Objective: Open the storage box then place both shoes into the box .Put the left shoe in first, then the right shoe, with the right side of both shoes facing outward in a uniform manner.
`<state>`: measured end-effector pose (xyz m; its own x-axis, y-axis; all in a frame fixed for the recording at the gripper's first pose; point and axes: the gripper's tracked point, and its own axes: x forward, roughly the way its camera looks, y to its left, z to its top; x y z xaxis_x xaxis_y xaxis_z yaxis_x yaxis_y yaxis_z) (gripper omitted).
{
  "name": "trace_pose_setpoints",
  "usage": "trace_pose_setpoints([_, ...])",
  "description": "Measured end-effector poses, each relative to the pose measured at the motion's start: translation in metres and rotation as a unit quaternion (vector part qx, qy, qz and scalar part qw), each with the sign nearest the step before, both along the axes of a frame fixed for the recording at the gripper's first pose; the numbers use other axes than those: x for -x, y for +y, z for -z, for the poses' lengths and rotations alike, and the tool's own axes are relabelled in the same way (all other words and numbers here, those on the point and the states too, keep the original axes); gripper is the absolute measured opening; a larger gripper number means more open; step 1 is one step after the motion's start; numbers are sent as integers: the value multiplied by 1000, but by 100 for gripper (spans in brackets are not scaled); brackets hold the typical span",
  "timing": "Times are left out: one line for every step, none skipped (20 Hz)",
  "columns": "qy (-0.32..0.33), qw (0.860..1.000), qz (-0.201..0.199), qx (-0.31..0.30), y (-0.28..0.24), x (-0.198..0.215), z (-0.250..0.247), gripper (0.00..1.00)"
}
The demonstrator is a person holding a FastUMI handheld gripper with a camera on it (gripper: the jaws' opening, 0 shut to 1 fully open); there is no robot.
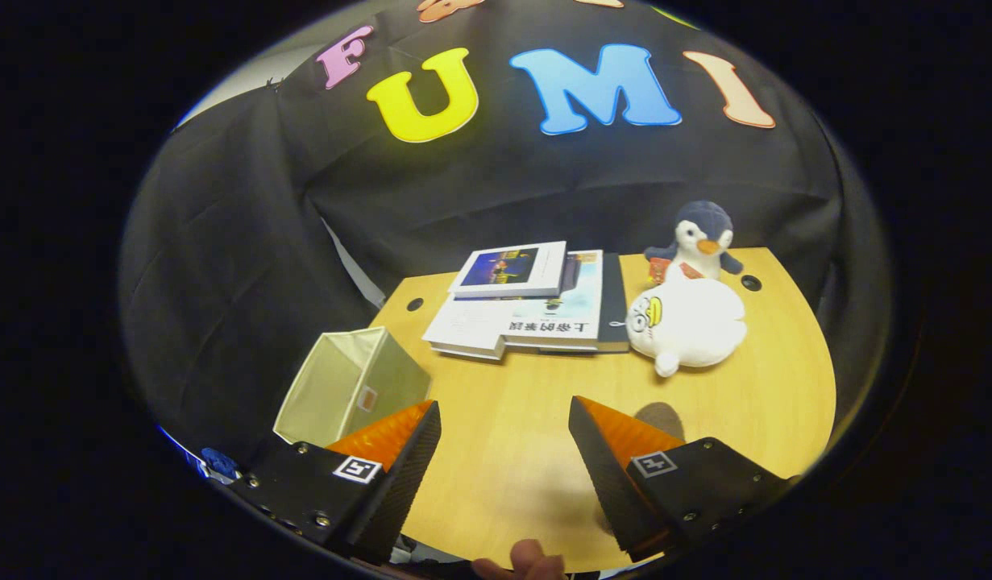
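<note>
Beige storage box [352,387] opens upward beside the spread, empty claw [504,419].

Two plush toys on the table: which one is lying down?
The white plush, nearer the open gripper; the penguin sits upright just behind it, against the wall.

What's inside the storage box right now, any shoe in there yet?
The storage box stands open beside the left jaw. Its pale inner walls show, with no shoe against them. The bottom is hidden by the near wall. The gripper is open over bare table.
</note>
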<state>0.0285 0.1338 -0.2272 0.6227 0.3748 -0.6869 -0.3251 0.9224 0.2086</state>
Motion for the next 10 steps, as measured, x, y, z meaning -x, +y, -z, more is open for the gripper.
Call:
trace_pose_setpoints([1,1000,4,7,-13,2,4,97])
trace_pose_setpoints([-5,1000,13,12,-28,0,7,97])
trace_pose_setpoints([-7,1000,20,23,-42,0,11,97])
trace_pose_setpoints([-8,999,26,32,-57,5,13,97])
trace_pose_setpoints([-8,999,33,39,-70,8,16,97])
trace_pose_setpoints([-8,998,39,39,-79,9,23,97])
trace_pose_setpoints([-4,998,48,40,-90,11,29,97])
trace_pose_setpoints([8,997,58,41,-103,15,39,97])
trace_pose_setpoints([23,997,68,42,-113,18,50,97])
trace_pose_setpoints([35,995,79,46,-126,21,60,97])
